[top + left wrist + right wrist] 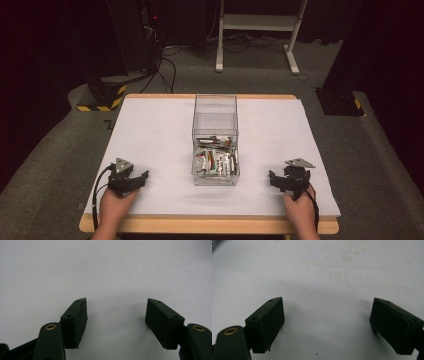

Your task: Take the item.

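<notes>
one table (150, 130), rectangular, with a flat matte white top and a light wood edge showing along the near and far sides. it sits on grey carpet-like floor (45, 170). behind it there's one white metal frame stand (260, 30) and a dark rack with cables (160, 45) trailing down to the floor, plus black posts with yellow-and-black striped bases at the left (102, 95) and right.

one clear plastic box (215, 117) stands in the middle of the table, square-sided, tall and see-through, open at the top as far as i can tell. its bottom part is packed with small flat packets (216, 159) (red, white and silvery wrappers, too jumbled and small to count).

two grippers, one per hand, both black with hard angular parts and a grey three-cornered plate on top. the left gripper (142, 178) rests on the table near the front left corner, held by the left hand (114, 206), well apart from the box. the right gripper (273, 178) rests near the front right, held by the right hand (300, 210), also well apart from the box.

in the left gripper view the two blocky pads (75, 323) stand wide apart with nothing but white tabletop between them. same in the right gripper view, the pads (265, 323) spread wide over bare white surface with faint yellowish stains (347, 258).
</notes>
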Demonstrator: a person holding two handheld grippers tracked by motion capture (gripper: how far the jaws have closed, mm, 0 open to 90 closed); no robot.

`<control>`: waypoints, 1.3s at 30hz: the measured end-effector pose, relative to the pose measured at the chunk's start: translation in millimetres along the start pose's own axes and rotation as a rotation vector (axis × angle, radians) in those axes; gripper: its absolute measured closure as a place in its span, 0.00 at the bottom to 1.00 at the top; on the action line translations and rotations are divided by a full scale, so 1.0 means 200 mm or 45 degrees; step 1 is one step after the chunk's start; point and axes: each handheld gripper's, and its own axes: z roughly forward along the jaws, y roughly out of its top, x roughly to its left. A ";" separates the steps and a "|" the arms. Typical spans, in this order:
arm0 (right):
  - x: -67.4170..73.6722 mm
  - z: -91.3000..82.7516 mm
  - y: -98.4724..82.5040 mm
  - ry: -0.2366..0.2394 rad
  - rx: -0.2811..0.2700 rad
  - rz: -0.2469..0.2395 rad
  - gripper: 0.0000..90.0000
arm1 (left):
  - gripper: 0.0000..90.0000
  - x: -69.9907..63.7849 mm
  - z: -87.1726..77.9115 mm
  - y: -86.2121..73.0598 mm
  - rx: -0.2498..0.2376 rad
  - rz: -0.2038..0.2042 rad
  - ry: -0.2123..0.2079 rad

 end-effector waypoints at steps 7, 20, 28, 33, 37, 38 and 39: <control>-0.01 0.00 0.00 0.012 -0.007 -0.003 0.13 | 0.38 0.00 0.00 0.00 0.000 -0.006 -0.006; 0.02 -0.01 0.00 0.101 -0.010 -0.102 0.16 | 0.38 0.00 0.00 0.00 0.002 0.002 -0.005; 0.00 -0.01 -0.01 0.125 -0.016 -0.073 0.16 | 0.39 -0.01 0.00 0.00 -0.003 0.022 -0.002; 0.02 0.00 0.00 0.097 -0.008 -0.102 0.15 | 0.40 -0.01 -0.01 0.01 0.002 0.036 0.007; 0.02 0.00 0.00 0.097 -0.007 -0.102 0.15 | 0.39 -0.02 -0.01 0.01 0.011 0.036 -0.021; 0.02 0.00 0.00 0.097 -0.005 -0.102 0.15 | 0.40 -0.03 -0.01 0.01 0.006 0.038 -0.020; 0.02 0.00 0.00 0.099 -0.006 -0.107 0.15 | 0.40 -0.03 -0.01 0.02 0.002 0.043 -0.025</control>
